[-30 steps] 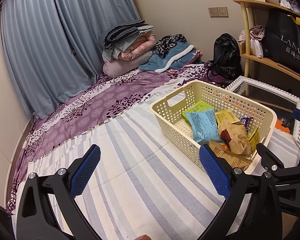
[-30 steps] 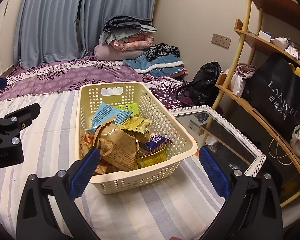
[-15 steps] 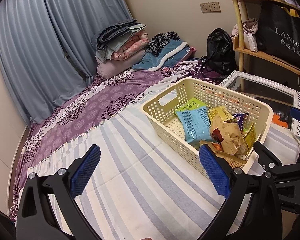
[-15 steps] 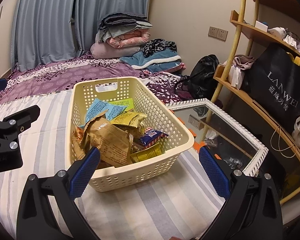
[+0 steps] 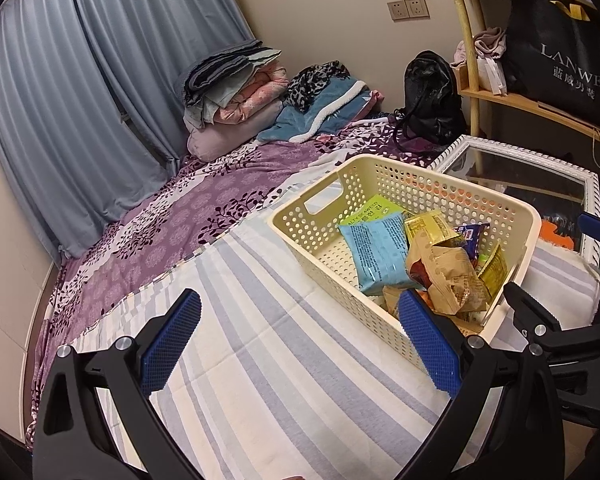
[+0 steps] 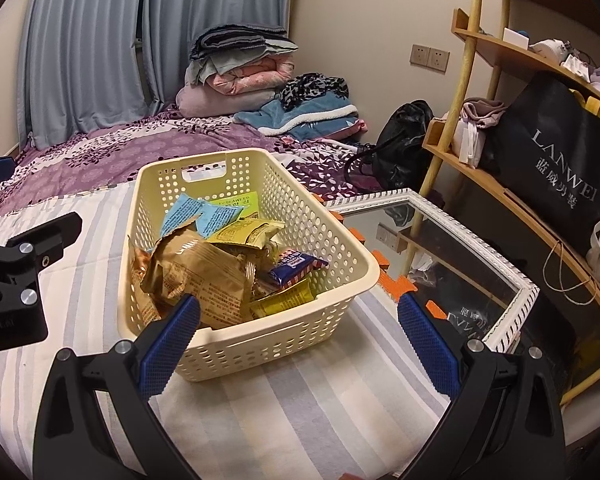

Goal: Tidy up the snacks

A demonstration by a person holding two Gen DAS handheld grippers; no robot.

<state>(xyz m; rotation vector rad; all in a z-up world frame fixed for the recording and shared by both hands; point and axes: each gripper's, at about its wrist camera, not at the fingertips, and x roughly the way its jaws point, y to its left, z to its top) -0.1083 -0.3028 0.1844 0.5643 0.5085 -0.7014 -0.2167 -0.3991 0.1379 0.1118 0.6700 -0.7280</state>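
Right wrist view: cream perforated basket (image 6: 320, 240) on striped sheet (image 6: 284, 412), near the bed's edge, handle cut-out on the far end wall. Contents, heaped loosely rather than sorted: crumpled brown packet (image 6: 204, 276) uppermost at the near end, blue packet (image 6: 204, 216) and green seaweed packet (image 6: 240, 202) flat toward the far end, yellow packet (image 6: 244, 234) across the middle, small dark-blue bar (image 6: 296, 266) and another yellow packet (image 6: 284, 302) against the right wall. All snacks in sight inside the basket; none loose on the sheet in either view. Right gripper (image 6: 298, 326) low before the basket's near wall, jaws wide apart and holding nothing, left pad overlapping the near rim in the picture, contact not determinable. Left wrist view: same basket (image 5: 412, 184) to the right, left gripper (image 5: 300, 336) over bare sheet beside it, jaws likewise spread and empty, likely kept clear of the basket so as not to crowd the other tool. Arrangement consistent with two stages: snacks gathered in as the finished result, or a jumbled basket awaiting sorting; not decidable from here. Surroundings: purple floral bedspread (image 5: 172, 216), folded bedding stack (image 6: 240, 68), framed mirror (image 6: 452, 256) lying flat beside the bed, black bag (image 5: 432, 96), wooden shelf (image 6: 520, 56), blue curtains (image 5: 80, 80).
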